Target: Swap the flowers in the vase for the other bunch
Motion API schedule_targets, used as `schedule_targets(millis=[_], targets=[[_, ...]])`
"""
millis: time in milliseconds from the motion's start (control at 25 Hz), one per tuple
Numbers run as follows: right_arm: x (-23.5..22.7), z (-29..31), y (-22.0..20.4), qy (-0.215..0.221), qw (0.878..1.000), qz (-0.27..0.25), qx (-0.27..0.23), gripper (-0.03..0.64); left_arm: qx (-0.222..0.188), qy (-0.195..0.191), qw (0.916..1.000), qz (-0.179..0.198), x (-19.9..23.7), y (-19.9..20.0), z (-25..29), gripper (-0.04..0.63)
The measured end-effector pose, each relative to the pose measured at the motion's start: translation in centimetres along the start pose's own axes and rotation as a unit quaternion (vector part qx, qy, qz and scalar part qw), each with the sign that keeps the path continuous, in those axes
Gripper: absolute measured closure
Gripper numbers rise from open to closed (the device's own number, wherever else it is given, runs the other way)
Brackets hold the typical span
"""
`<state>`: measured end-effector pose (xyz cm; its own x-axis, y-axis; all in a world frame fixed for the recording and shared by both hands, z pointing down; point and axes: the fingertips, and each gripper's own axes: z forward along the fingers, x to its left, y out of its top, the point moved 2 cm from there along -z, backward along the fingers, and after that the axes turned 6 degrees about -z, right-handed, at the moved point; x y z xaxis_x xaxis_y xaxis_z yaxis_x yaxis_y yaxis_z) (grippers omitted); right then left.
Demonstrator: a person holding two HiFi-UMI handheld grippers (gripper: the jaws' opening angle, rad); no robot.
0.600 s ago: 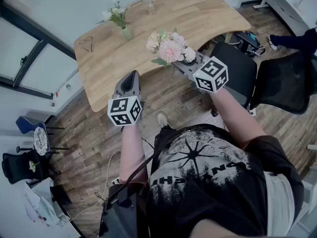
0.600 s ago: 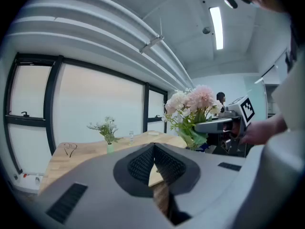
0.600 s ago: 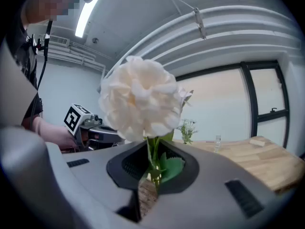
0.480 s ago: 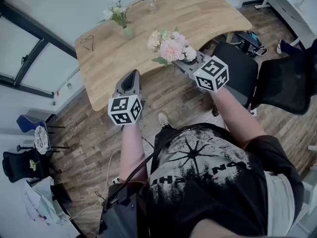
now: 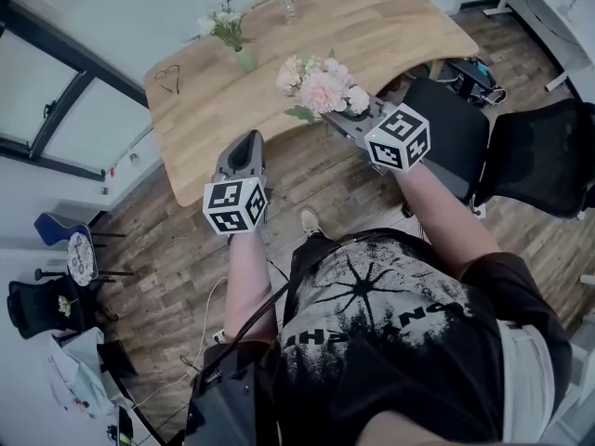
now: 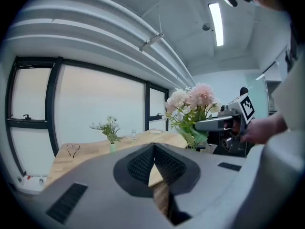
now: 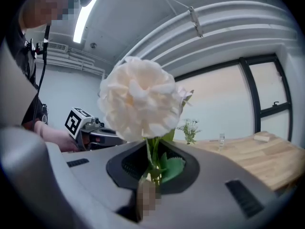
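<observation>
Wood-plank flooring spreads under a pale wooden table with a curved near edge, and black office chairs stand at its right side. Short of that edge, a person in a black printed T-shirt holds both tools out in front. The right gripper lies roughly level and is clenched on the big bunch of pink and cream flowers, whose heads show against the table's near edge. In the right gripper view the green stems are pinched between the pads below a large cream bloom. The left gripper, well apart to the left, has its jaws pressed together with nothing between them. Far back on the table the small green vase stands upright, holding a sprig of little white flowers. A pair of glasses lies near the table's left end, and a small clear bottle stands beyond the vase
</observation>
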<state>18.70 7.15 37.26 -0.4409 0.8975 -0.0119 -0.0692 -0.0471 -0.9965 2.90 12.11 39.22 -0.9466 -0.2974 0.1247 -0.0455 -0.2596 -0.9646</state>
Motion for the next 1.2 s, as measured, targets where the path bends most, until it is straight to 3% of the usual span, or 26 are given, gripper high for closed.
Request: schedule_targets(millis=[480,1200], targets=[[-0.6,2.1,-1.0,0.006,1.0,0.004,0.014,0.569,-0.001,-0.005,0.9998,-0.021,2.0,-0.8,1.6,0.581],[-5.4,15.3,-1.1,-0.028,0.999,0.019,0.029,0.568,0.018,-0.043,0.9985,-0.03,14.9,1.9,9.1,0.581]])
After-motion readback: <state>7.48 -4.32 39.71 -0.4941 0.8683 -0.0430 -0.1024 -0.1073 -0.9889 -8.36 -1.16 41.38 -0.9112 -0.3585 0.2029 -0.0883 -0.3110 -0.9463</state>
